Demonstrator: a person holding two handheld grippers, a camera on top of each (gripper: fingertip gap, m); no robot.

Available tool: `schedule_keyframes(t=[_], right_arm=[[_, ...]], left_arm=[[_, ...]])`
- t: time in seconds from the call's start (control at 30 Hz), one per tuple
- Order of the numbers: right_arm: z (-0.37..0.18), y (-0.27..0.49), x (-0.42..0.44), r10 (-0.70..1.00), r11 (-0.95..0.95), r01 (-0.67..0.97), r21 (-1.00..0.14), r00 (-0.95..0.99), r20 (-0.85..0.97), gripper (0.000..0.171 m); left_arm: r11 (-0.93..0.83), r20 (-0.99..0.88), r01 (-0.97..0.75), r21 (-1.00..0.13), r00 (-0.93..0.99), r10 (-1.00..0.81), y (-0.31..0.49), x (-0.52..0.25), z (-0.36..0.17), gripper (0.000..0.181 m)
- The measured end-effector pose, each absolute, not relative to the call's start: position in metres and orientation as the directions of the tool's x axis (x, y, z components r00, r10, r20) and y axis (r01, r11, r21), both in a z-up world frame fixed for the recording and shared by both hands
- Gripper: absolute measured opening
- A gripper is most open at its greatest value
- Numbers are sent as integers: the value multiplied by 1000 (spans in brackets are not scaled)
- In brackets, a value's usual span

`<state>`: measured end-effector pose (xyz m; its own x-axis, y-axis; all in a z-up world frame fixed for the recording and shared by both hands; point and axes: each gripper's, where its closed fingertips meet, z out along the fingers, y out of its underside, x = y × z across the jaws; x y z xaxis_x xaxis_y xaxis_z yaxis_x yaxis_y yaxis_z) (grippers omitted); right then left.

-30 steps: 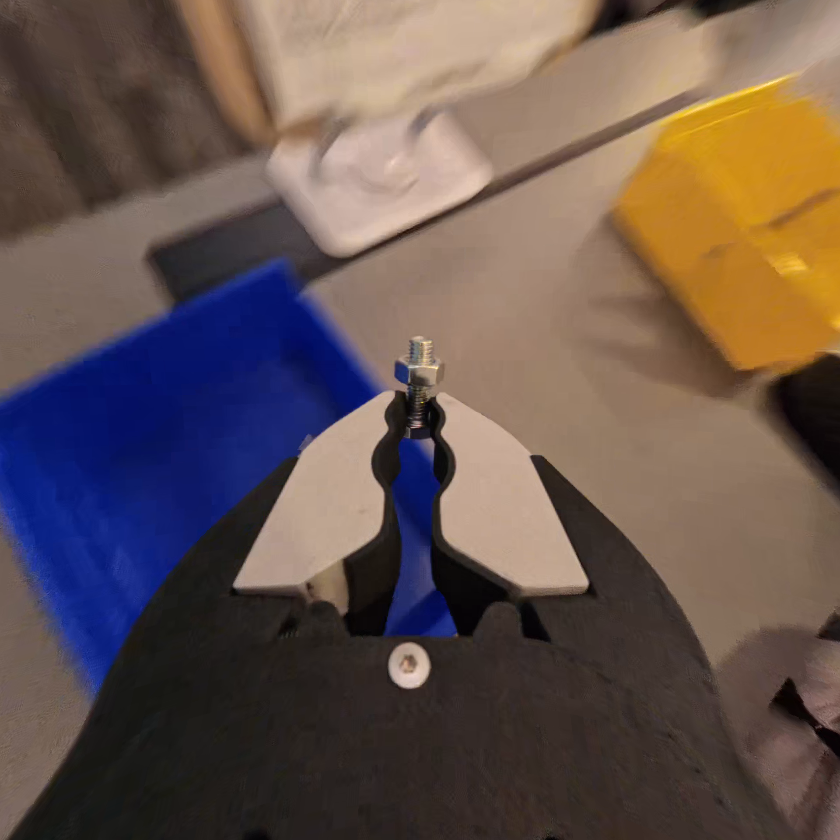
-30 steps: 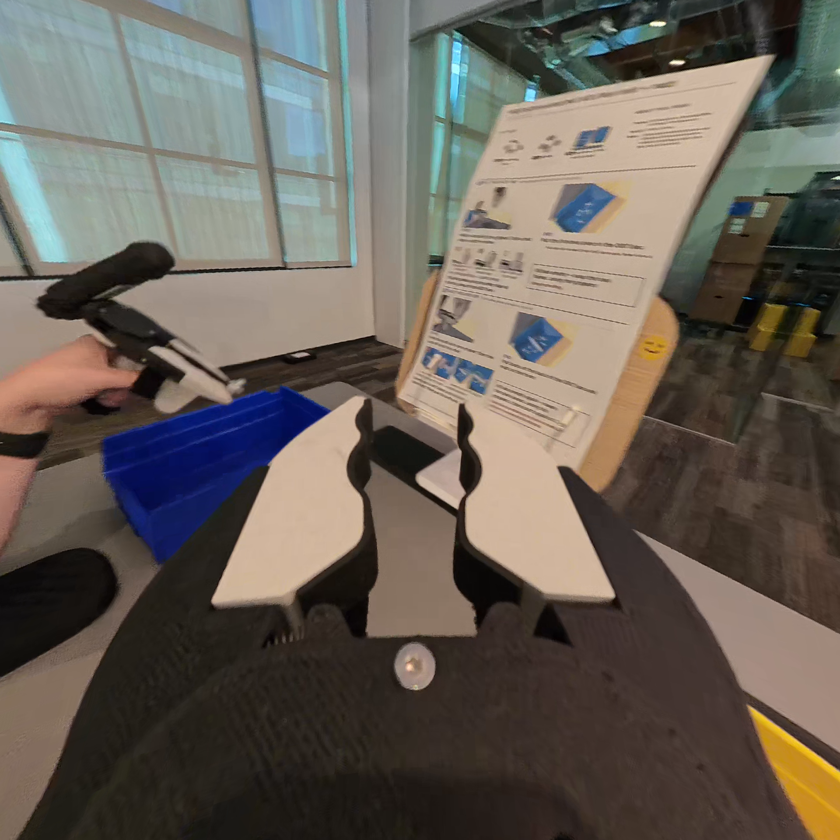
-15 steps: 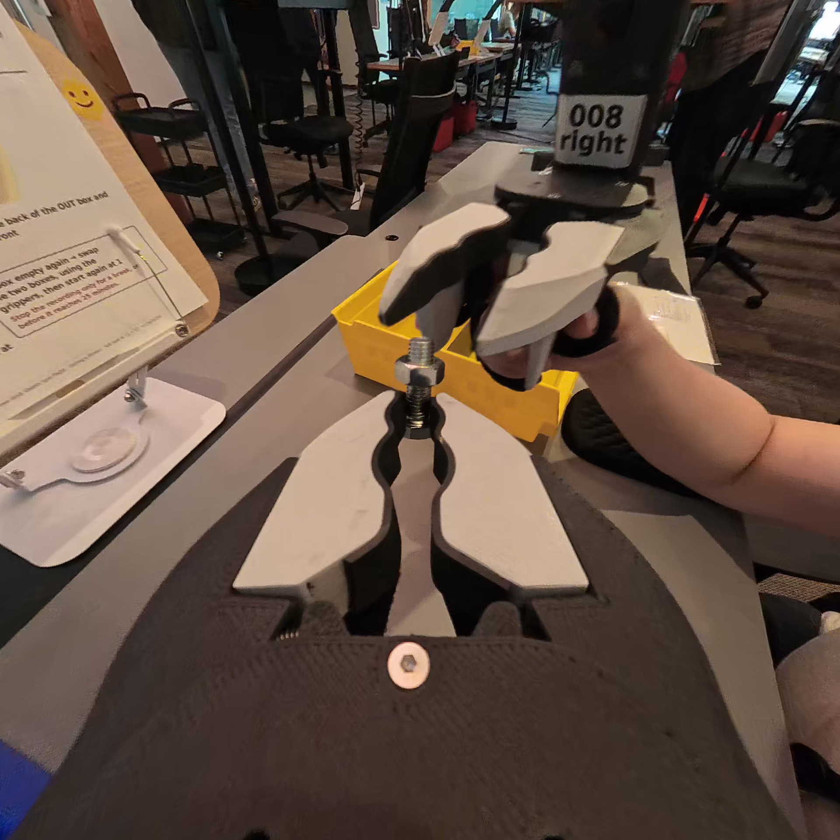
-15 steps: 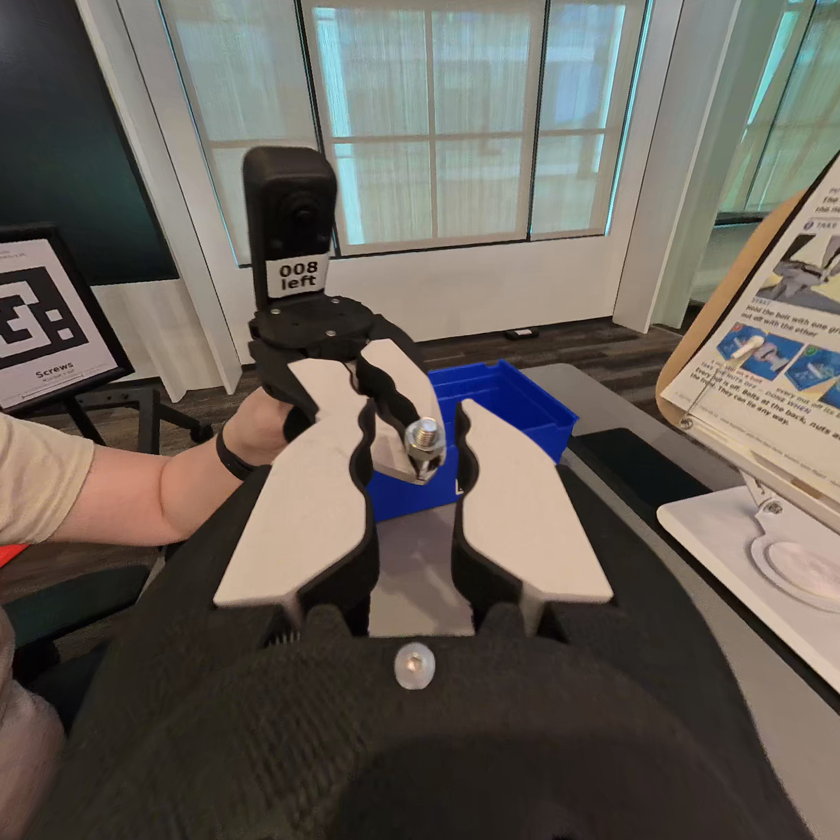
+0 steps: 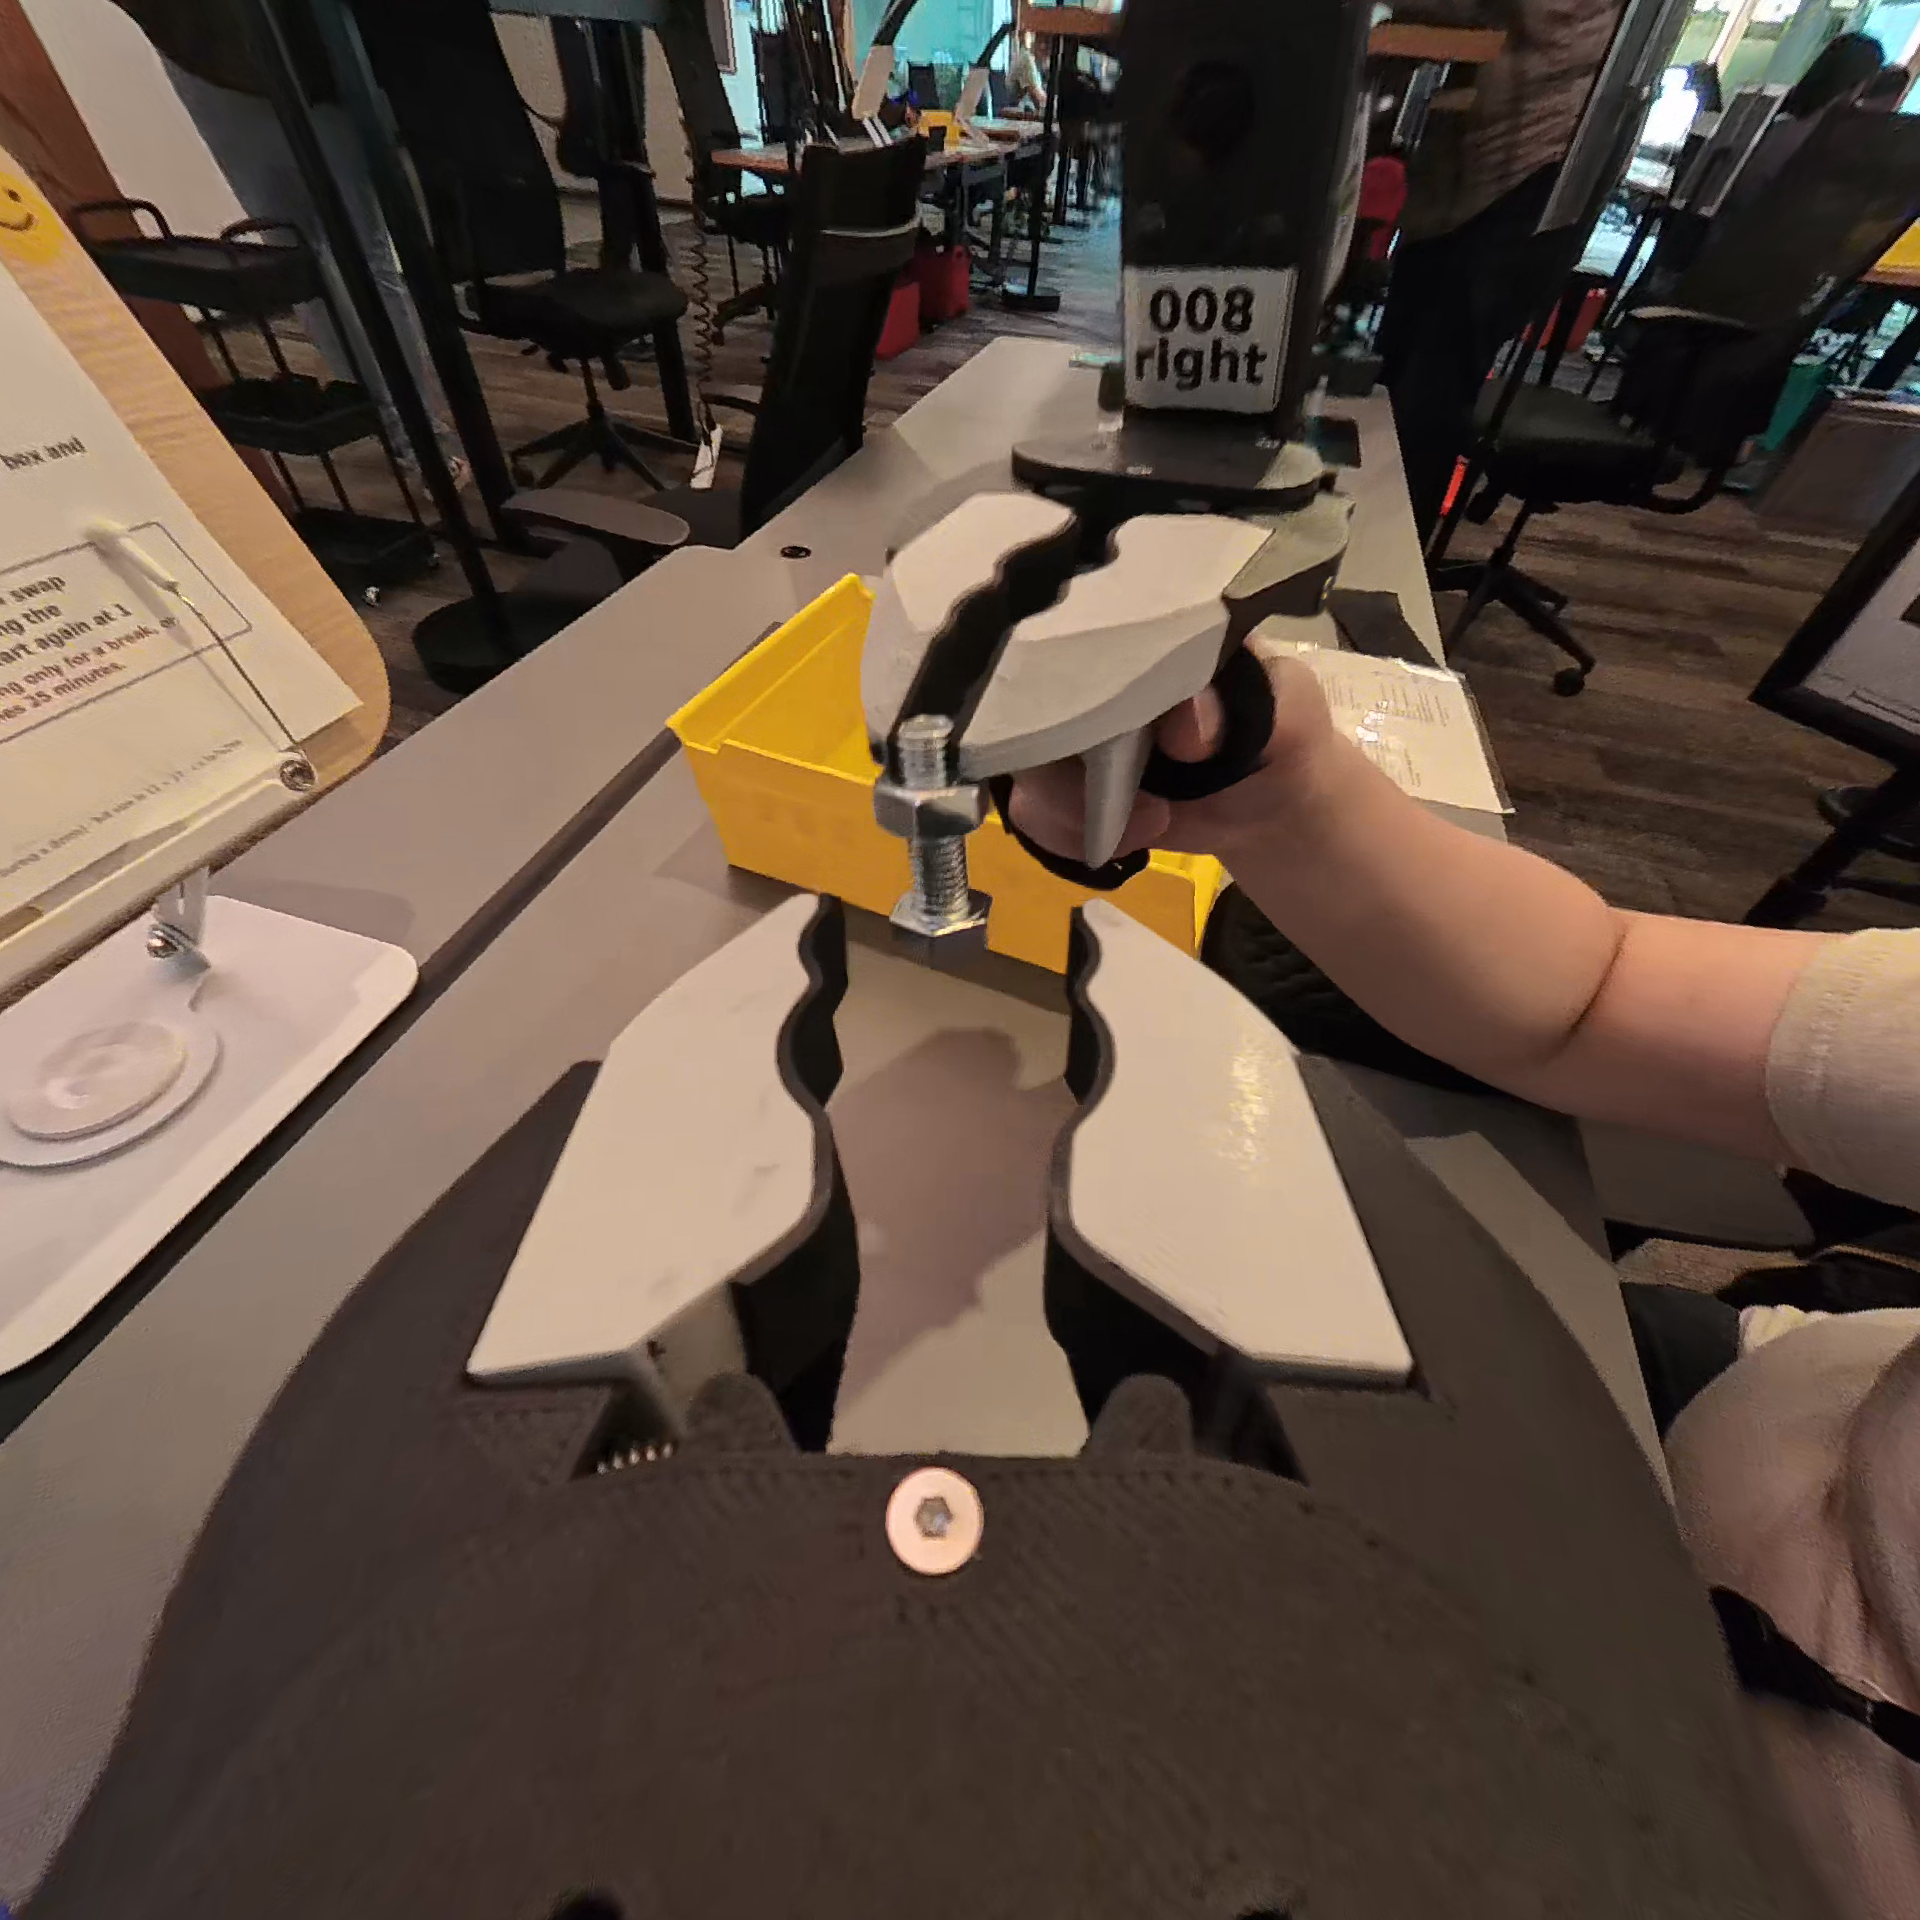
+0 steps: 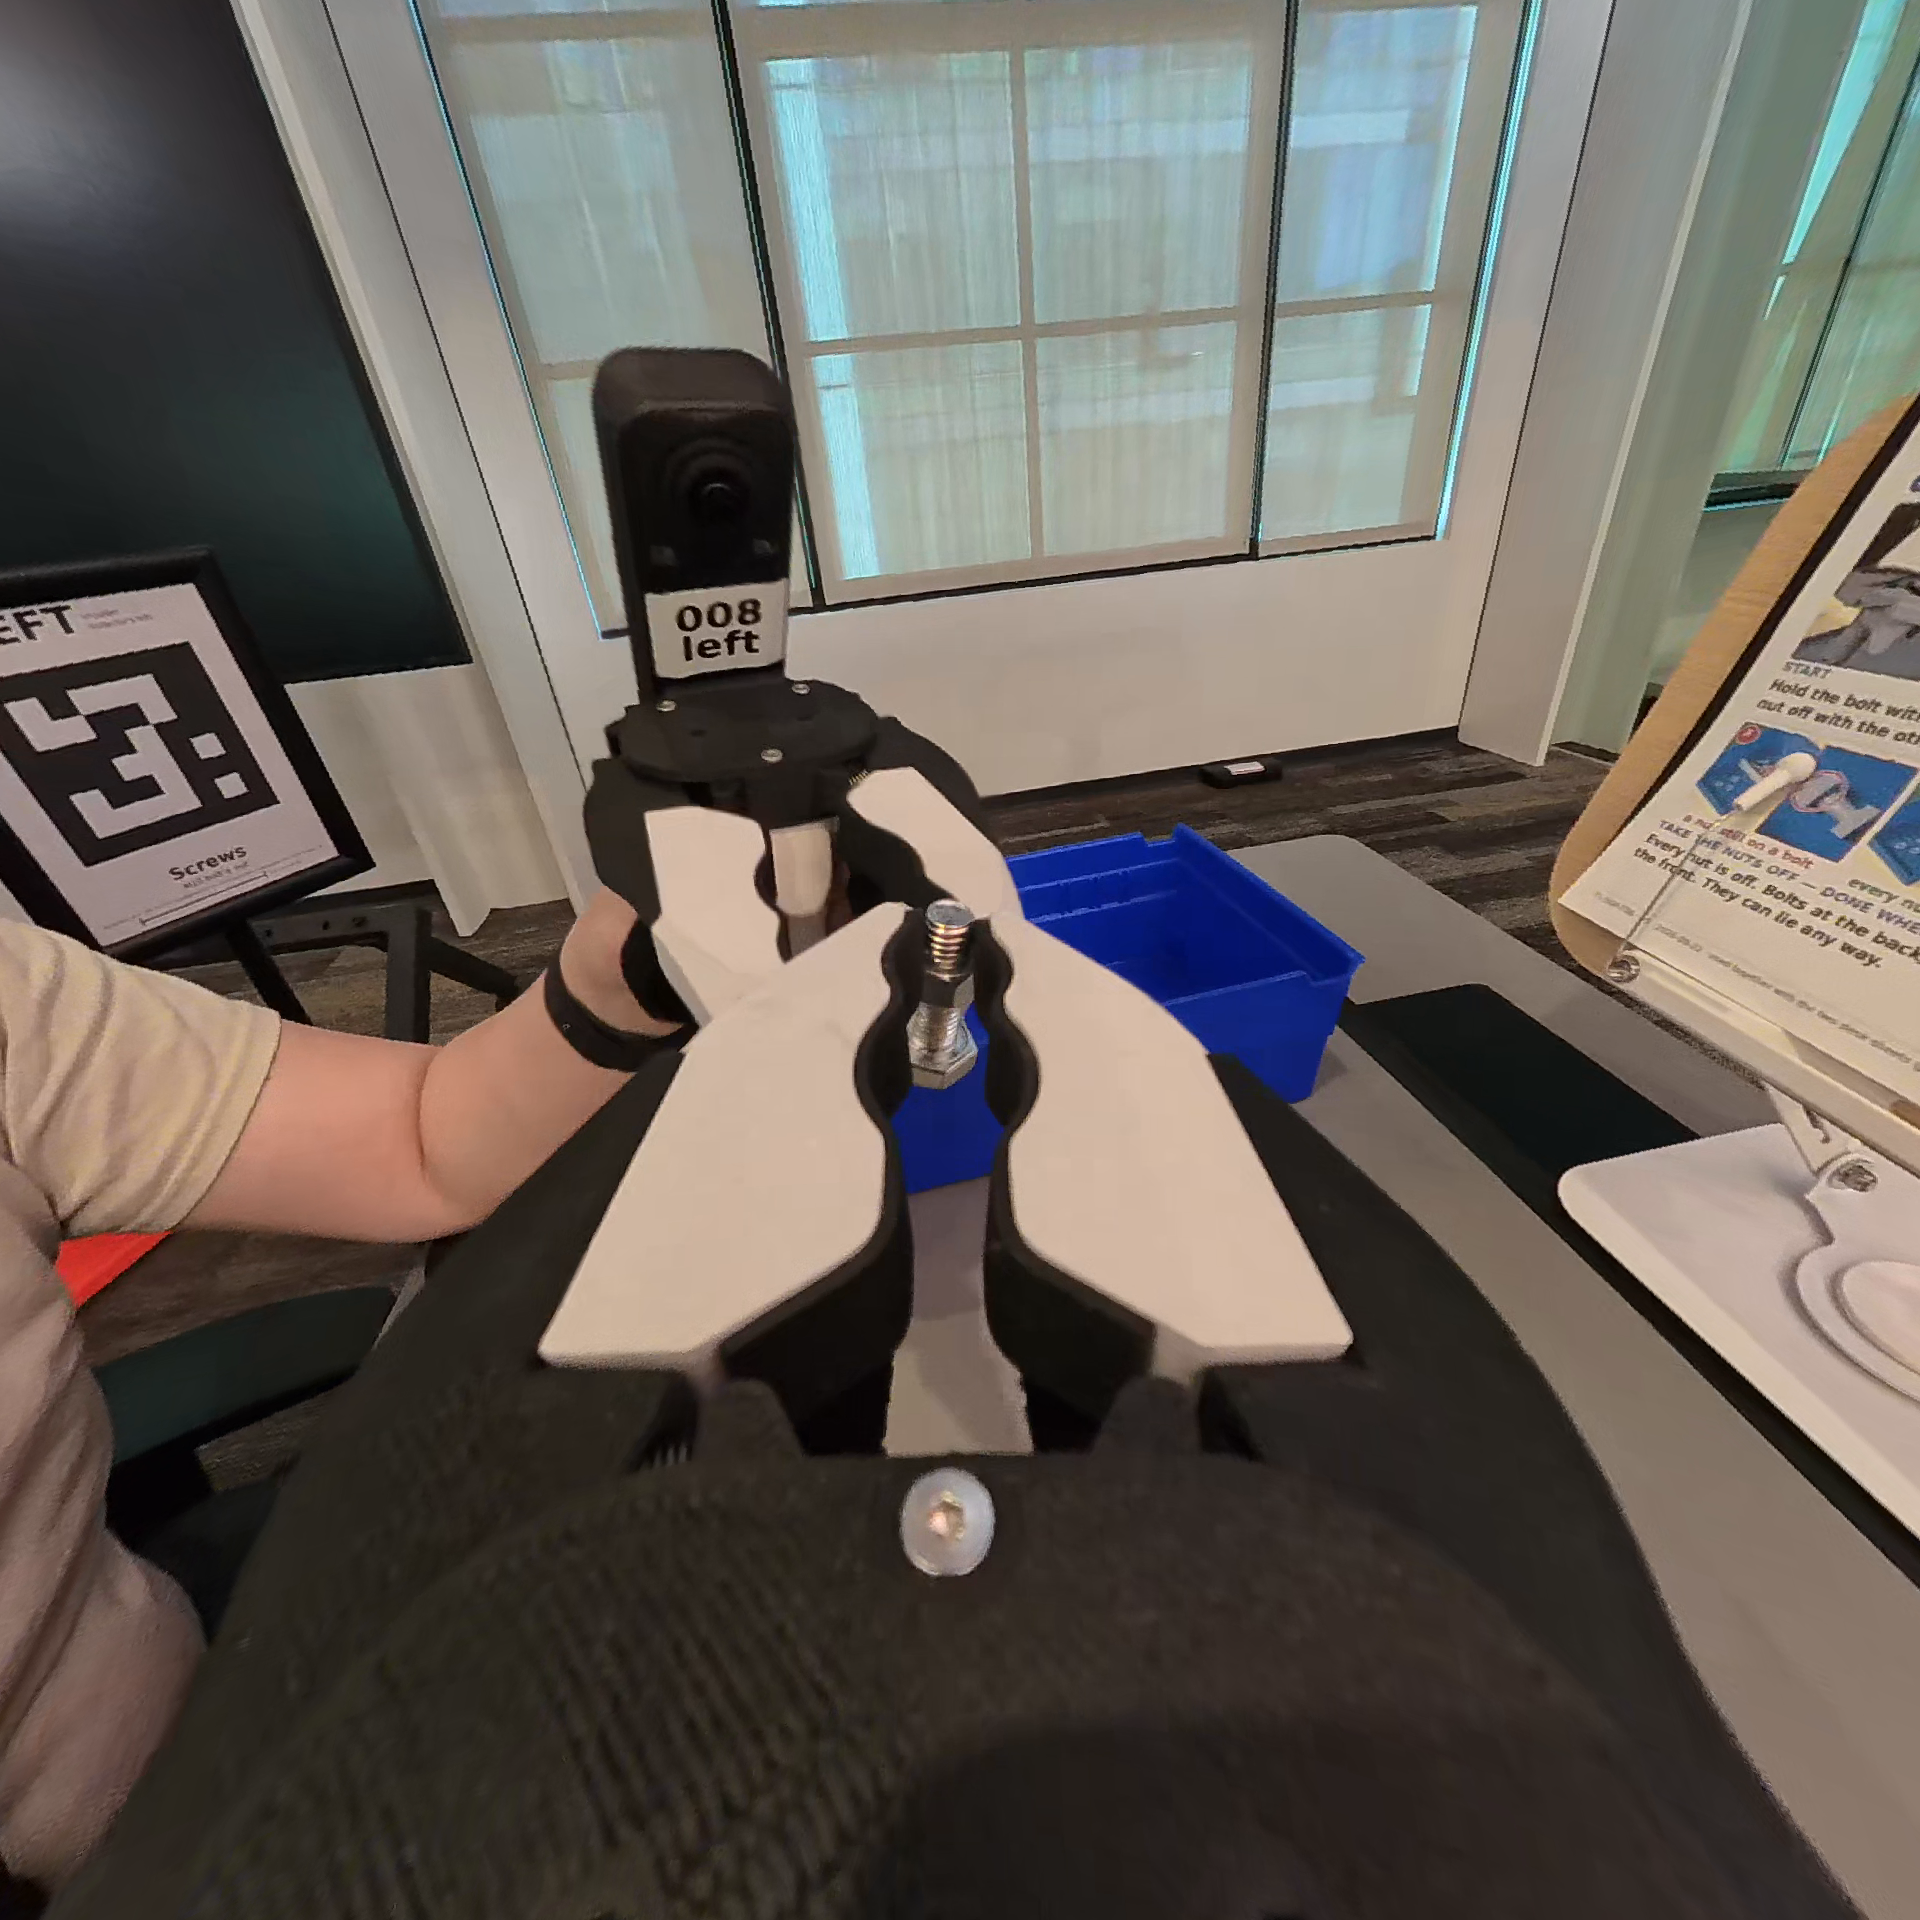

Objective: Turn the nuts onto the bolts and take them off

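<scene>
A silver bolt (image 5: 935, 862) with a hex nut (image 5: 928, 805) on its thread stands upright in the air over the grey table (image 5: 499, 831). The right gripper (image 5: 930, 732) reaches down from behind and is shut on the bolt's threaded end at the nut. In the right wrist view the bolt (image 6: 940, 997) sits pinched between my right gripper (image 6: 948, 935) fingers. My left gripper (image 5: 951, 920) is open; the bolt's head hangs between its tips, clear of both. It also shows in the right wrist view (image 6: 805, 894), open, facing the right gripper.
A yellow bin (image 5: 790, 769) stands on the table behind the bolt. A blue bin (image 6: 1174, 935) sits behind the grippers in the right wrist view. An instruction board on a white stand (image 5: 156, 644) is at one side. A framed code sign (image 6: 135, 748) stands off the table. Less than 4 cm separates the two grippers' tips.
The left gripper was shut on the bolt's head and has opened. The right gripper was open beside the bolt and has shut on its nut end.
</scene>
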<state>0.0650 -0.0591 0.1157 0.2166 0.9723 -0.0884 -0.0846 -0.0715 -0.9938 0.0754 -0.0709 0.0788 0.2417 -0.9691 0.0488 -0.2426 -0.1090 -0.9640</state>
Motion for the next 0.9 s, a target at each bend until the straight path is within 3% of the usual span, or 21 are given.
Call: schedule_keyframes(t=[0.27,0.4,0.57,0.67,0.9], right_arm=[[119,-83,61,994,23,-41,-999,112,18,10],[118,-85,59,992,52,-32,-998,117,48,10],[122,-81,61,984,93,-64,-994,156,82,10],[124,-77,65,973,127,-66,-990,201,112,32],[112,-68,59,980,84,-69,-994,187,70,32]], left_arm=[[-117,115,-271,-955,25,-993,-98,83,72,34],[-65,50,-277,-959,64,-997,-94,81,72,19],[-50,22,-268,-962,107,-994,-86,79,75,18],[-45,-4,-262,-964,182,-983,-75,74,79,18],[-6,-45,-261,-965,190,-981,-77,79,79,18]])
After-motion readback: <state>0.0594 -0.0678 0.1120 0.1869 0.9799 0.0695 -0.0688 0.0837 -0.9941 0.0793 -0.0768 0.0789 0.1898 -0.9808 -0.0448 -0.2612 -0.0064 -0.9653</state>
